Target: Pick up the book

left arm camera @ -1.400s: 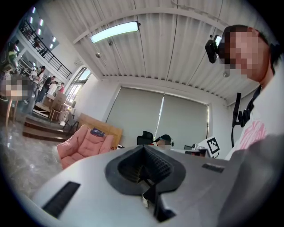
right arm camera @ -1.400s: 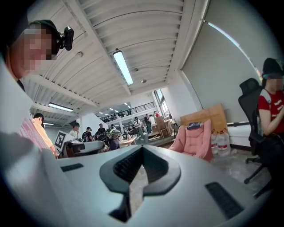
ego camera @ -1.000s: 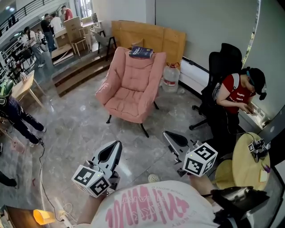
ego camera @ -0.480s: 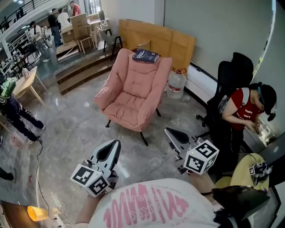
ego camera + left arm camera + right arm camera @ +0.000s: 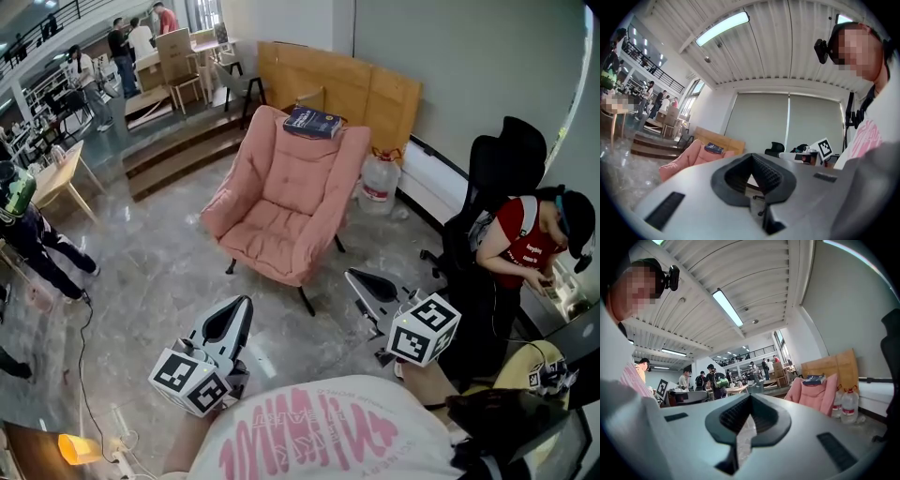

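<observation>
A dark blue book [image 5: 314,123] lies flat on the top edge of the backrest of a pink armchair [image 5: 281,211], which stands on the grey floor at the far middle of the scene. Both tongs are near the person and well apart from it. The left gripper [image 5: 246,303] has its jaws pressed together with nothing between them. The right gripper [image 5: 350,278] is likewise closed and empty. Just right of the armchair stands a water bottle [image 5: 379,185], with wooden boards [image 5: 347,84] leaning on the wall behind. A black office chair [image 5: 502,169] is farther right.
</observation>
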The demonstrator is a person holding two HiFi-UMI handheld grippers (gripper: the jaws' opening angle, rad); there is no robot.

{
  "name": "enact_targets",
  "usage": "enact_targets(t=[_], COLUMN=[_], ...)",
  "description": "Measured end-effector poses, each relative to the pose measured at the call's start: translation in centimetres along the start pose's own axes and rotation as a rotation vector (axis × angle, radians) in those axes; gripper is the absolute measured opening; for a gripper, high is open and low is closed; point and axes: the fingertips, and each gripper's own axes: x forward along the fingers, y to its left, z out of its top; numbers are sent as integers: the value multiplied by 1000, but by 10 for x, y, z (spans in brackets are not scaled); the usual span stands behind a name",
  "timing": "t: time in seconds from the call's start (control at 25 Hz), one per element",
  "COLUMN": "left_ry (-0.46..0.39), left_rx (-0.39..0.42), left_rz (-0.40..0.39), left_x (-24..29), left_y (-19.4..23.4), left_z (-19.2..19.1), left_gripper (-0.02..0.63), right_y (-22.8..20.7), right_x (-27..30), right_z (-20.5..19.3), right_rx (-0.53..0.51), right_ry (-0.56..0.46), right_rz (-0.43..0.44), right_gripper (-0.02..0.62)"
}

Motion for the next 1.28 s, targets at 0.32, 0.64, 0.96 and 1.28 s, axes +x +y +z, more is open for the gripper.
enact_targets(t=[0.32, 0.64, 0.96, 1.28], left_ry=[1, 13, 23, 29], left_rx=[-14, -17, -23, -45], left_rz=[4, 3, 54, -48], left_x=[20, 34, 42, 84], left_y=[14, 27, 76, 135], left_z=[-1, -5, -4, 16], left_gripper=[9, 9, 8, 8], right_y=[-22, -35, -43, -63], right_x=[12, 22, 56, 108], right_z=[-1, -5, -12, 1], right_rx=[23, 38, 89, 109], right_ry=[7, 12, 6, -19], right_rz=[-4, -18, -3, -64], right_gripper=[8, 8, 8, 8])
